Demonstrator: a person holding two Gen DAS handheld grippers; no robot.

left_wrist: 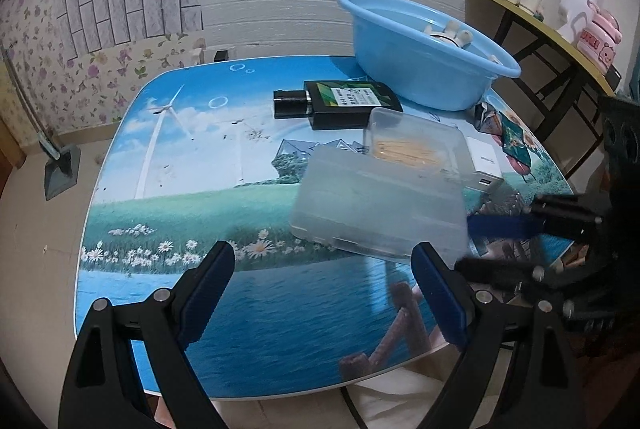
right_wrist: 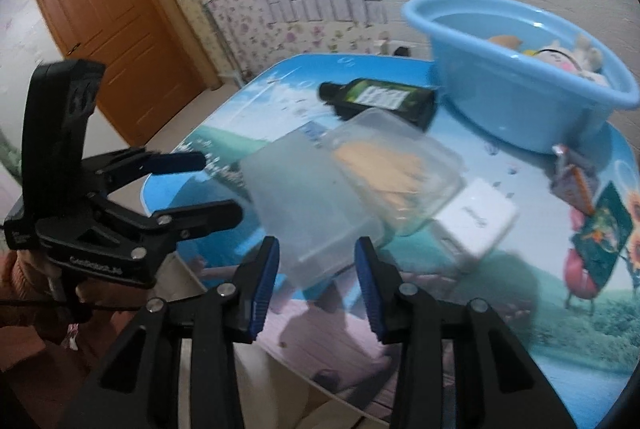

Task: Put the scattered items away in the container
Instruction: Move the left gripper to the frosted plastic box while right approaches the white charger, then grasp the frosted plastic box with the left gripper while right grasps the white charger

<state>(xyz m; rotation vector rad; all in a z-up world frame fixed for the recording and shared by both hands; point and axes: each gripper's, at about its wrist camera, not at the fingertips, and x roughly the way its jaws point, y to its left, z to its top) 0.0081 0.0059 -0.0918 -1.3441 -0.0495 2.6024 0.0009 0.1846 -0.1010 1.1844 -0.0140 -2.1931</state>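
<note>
A blue basin (left_wrist: 424,69) (right_wrist: 520,89) holding soft toys stands at the table's far right. In front of it lie a dark bottle with a green label (left_wrist: 348,103) (right_wrist: 380,97), a clear box of tan sticks (left_wrist: 416,145) (right_wrist: 396,165), a white charger (left_wrist: 484,161) (right_wrist: 476,221) and a frosted plastic box (left_wrist: 376,205) (right_wrist: 304,189). My right gripper (right_wrist: 317,249) (left_wrist: 466,243) straddles the frosted box's near corner, and no pad visibly presses on it. My left gripper (left_wrist: 324,251) (right_wrist: 218,187) hovers open and empty, just left of that box.
Colourful packets (left_wrist: 512,137) (right_wrist: 600,229) lie at the right edge of the picture-printed table (left_wrist: 180,209). A side table with pink items (left_wrist: 560,29) stands beyond. A dustpan (left_wrist: 60,169) sits on the floor at left, and a wooden door (right_wrist: 120,29) is behind.
</note>
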